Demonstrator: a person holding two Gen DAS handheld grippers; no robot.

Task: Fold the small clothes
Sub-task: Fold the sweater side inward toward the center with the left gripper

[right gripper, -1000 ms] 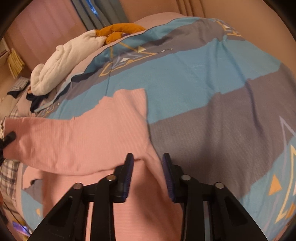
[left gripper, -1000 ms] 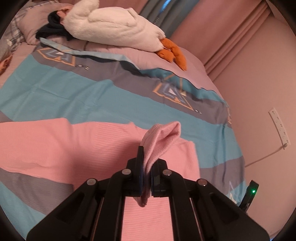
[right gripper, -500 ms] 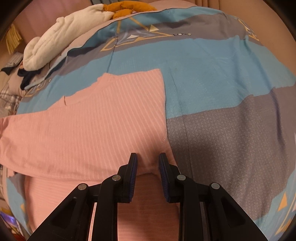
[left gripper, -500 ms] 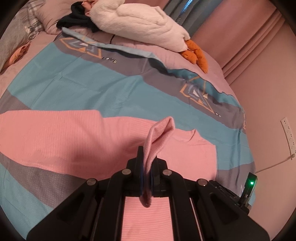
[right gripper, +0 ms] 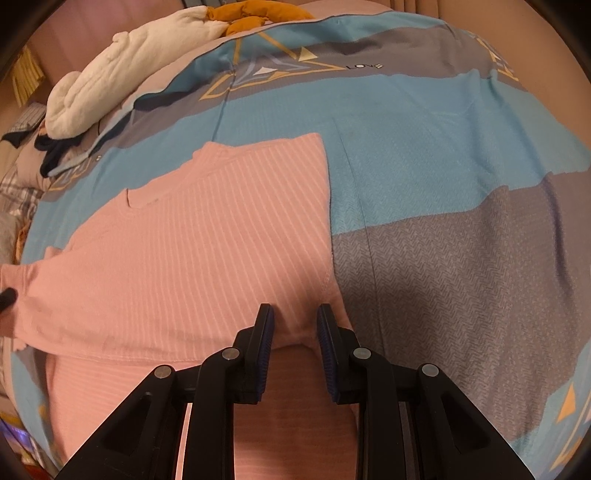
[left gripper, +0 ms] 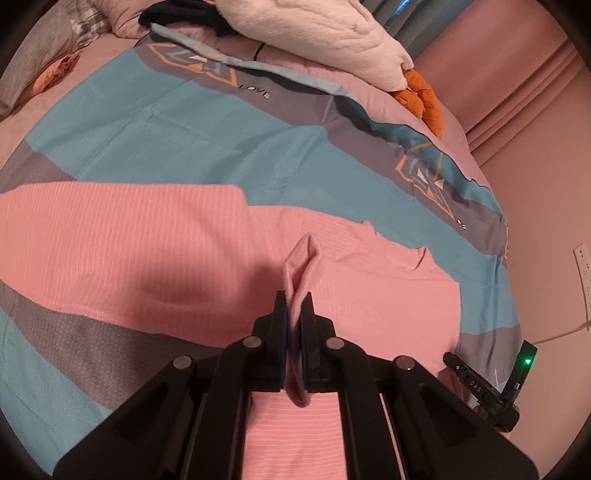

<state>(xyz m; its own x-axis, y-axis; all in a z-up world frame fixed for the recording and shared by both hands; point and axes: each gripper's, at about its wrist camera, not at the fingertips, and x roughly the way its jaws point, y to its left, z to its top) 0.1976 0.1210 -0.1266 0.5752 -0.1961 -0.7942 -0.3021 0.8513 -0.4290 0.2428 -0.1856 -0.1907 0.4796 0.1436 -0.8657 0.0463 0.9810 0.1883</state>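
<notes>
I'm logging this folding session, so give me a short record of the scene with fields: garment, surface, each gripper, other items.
garment: pink ribbed top, spread flat on the bed
surface: bed cover in blue and grey with triangle motifs
left gripper: shut on a pinched fold of the pink top
right gripper: fingers apart over the top's edge, fabric between them; grip unclear
other items: white plush toy with orange feet, near the pillows

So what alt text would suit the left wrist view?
The left gripper pinches a fold of a pink ribbed top spread on a blue and grey bedspread. A white plush toy lies at the far end.
</notes>
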